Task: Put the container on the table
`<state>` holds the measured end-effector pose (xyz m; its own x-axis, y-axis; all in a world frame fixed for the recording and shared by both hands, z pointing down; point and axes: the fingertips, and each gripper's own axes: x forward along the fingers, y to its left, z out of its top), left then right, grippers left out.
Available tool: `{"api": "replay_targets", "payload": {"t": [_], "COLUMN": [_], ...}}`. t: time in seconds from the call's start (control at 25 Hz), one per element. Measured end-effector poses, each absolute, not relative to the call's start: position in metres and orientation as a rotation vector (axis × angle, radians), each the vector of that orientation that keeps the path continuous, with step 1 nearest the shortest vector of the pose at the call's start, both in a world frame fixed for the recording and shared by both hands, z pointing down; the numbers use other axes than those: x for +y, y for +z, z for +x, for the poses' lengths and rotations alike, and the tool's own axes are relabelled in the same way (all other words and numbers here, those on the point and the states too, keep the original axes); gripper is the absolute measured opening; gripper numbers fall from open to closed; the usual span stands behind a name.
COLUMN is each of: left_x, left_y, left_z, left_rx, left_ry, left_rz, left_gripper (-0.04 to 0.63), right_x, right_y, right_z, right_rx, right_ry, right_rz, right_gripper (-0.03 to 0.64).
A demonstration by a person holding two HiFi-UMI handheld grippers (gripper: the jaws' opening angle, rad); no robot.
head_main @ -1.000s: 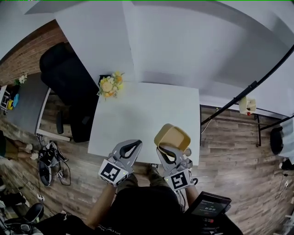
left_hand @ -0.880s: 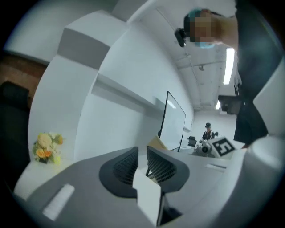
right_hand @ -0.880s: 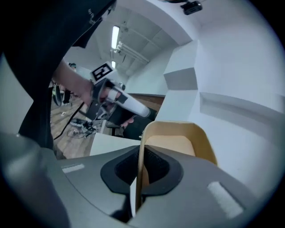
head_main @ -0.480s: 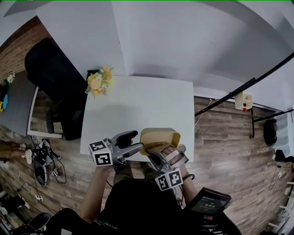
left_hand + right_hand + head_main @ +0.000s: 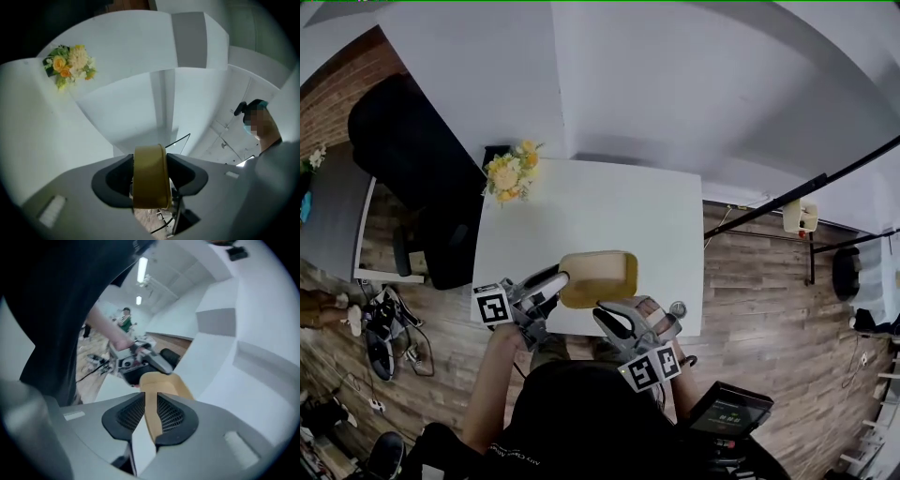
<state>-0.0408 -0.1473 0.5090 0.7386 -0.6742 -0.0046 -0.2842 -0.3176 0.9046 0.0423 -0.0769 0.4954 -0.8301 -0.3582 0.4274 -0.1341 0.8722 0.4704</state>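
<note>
A tan container hangs in the air above the tabletop edge farthest from the flower bunch, not yet set down. A second ago only the right tongs held it, mouth upward. Since then the left tongs have swung in and opened wide; they now grip the container's end between both pads, and it has rolled onto its side. The right tongs keep its thin wall between narrow pads that touch it, but their jaws have just been opening, so the load seems to be passing to the left. No brand or label is visible, only square black-and-white markers on each cube, and a dark device whose screen is too small to read
</note>
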Motion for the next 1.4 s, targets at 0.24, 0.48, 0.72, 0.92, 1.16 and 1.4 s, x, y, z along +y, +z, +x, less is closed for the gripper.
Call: {"api": "replay_targets", "payload": {"t": [0.24,0.48,0.72,0.92,1.16,1.4], "left_x": [-0.149,-0.146,-0.161,-0.176,-0.178,-0.176], "left_y": [0.488,0.471,0.474,0.478,0.476,0.478], "left_z": [-0.093,-0.107,-0.121,-0.139,-0.137,-0.124], "left_rx": [-0.665,-0.549,-0.628,-0.682,-0.603,-0.533], "left_ry": [-0.560,-0.670,-0.695,-0.858,-0.906,-0.871], "left_rz": [1.951,1.944,1.932,1.746,1.693,1.678], "left_gripper": [0.219,0.219,0.218,0.218,0.218,0.218], "right_x": [-0.162,-0.130,-0.138,-0.137,-0.138,-0.139], "right_y": [0.453,0.456,0.459,0.466,0.474,0.470], "right_z": [0.088,0.057,0.036,0.030,0.005,-0.015], "right_rx": [-2.907,-2.932,-2.930,-2.924,-2.897,-2.874], "right_ry": [0.331,0.132,0.252,0.154,-0.016,-0.169], "right_rz": [0.739,0.273,0.320,0.345,0.303,0.273], "right_gripper": [0.105,0.366,0.331,0.477,0.526,0.537]}}
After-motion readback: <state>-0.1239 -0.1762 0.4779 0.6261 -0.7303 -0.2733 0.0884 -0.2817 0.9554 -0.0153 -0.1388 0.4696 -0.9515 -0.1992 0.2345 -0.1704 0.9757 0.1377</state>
